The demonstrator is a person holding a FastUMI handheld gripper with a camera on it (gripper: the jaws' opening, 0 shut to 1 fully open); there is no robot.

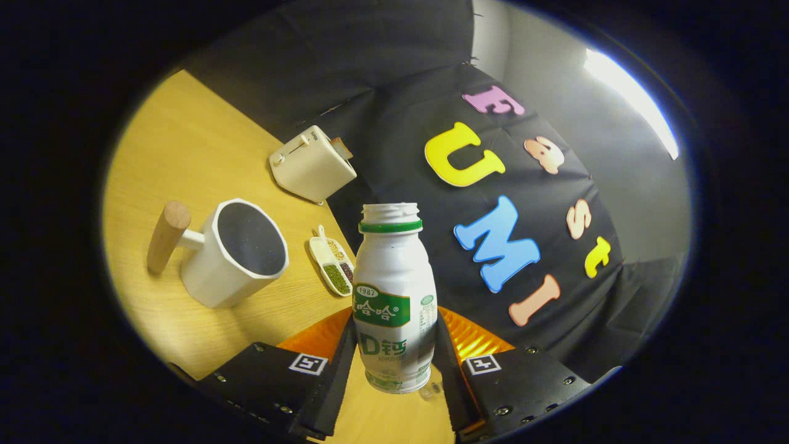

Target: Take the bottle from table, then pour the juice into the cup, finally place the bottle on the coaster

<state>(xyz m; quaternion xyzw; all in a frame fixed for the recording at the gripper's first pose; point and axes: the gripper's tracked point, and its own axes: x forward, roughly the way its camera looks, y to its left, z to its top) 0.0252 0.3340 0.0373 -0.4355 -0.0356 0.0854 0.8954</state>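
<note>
Gripper [394, 364]: closed on the bottle, one finger pressed to each side of its lower body; the gap between them is just the bottle's width.
Bottle [393, 296]: small white plastic bottle with a green neck ring and green label, cap off, mouth open; held between the fingers with the whole view tilted, so the table slopes away to the left.
Bottle base: appears lifted off the table, though the contact point is hard to judge from here.
Contents: not visible through the opaque wall.
Cup [237, 253]: white faceted mug with a wooden peg handle pointing left, standing left of the bottle and beyond the left finger; inside is dark and I cannot tell whether it holds anything.
Small dish [333, 266]: white divided dish with grains or beans, between cup and bottle, near the table's far edge.
Toaster [313, 163]: cream, at the far edge beyond the dish.
Table [185, 142]: yellow wood, bare far-left of the cup; its edge runs just behind the dish and toaster.
</note>
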